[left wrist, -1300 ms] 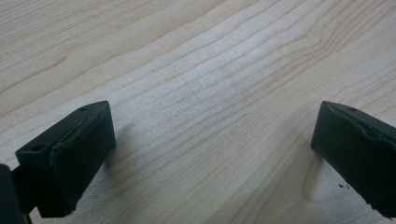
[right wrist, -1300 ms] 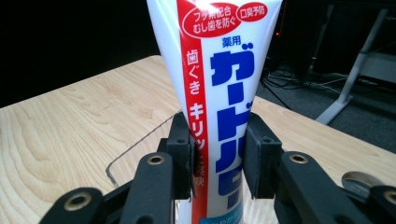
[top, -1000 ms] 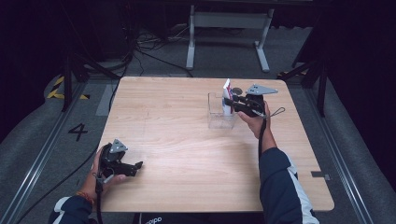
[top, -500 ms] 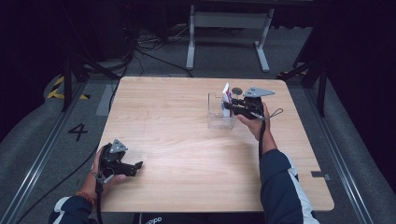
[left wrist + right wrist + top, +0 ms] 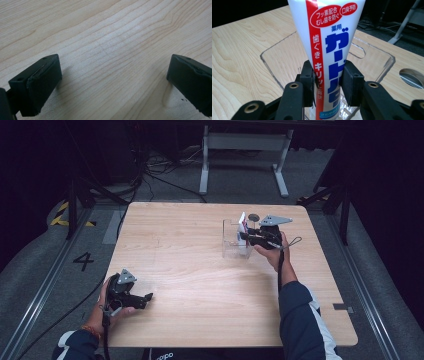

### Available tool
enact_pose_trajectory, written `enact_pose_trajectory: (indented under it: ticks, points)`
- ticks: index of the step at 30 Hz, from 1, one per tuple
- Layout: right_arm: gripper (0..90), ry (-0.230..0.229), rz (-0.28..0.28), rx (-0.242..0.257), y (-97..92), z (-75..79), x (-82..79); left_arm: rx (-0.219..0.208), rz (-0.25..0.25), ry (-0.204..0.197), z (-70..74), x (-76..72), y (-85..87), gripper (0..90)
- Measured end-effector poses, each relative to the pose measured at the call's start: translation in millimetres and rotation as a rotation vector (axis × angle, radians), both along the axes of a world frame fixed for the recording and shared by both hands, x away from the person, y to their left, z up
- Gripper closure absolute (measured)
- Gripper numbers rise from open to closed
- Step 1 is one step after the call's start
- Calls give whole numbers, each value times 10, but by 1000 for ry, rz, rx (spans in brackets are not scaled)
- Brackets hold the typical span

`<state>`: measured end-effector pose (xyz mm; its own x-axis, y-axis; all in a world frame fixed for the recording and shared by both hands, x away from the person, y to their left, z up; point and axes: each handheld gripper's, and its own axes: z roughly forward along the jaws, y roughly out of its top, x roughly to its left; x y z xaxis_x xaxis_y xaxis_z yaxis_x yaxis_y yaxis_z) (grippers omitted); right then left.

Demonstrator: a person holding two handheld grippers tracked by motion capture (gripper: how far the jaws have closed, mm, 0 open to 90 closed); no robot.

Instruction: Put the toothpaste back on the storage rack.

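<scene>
Toothpaste tube point(image 5: 329, 50) stands upright with its long axis vertical, its lower end inside the clear plastic box point(image 5: 235, 240) on the far right part of the tabletop point(image 5: 200, 270). The right tool point(image 5: 327, 82) pinches the tube from both sides near its lower part, pads pressed on it, just above the box rim. The left tool point(image 5: 112, 82) rests well apart, near left, spread wide and holding nothing. To my judgement, the right hand only needs to lower or release.

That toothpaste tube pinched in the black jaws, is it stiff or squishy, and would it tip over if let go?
Probably squishy: the toothpaste tube narrows where the right gripper squeezes it. Its glossy skin looks rather slippery. Released, it would likely lean against the clear plastic box's wall, standing tall on a narrow end.
</scene>
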<state>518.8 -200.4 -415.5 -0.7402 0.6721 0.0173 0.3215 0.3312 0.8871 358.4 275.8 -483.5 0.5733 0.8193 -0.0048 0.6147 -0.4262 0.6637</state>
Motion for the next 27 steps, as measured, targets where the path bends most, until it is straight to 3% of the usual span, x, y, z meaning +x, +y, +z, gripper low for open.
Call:
enact_pose_trajectory:
  ticks: [6,13,27]
  points:
    - [657,8,6,-48,37,-4,3,0,0,0,0,0,0,2]
    - [627,13,10,-64,53,5,0,0,0,0,0,0,0,2]
    - [590,12,7,-36,76,19,-10,0,0,0,0,0,0,2]
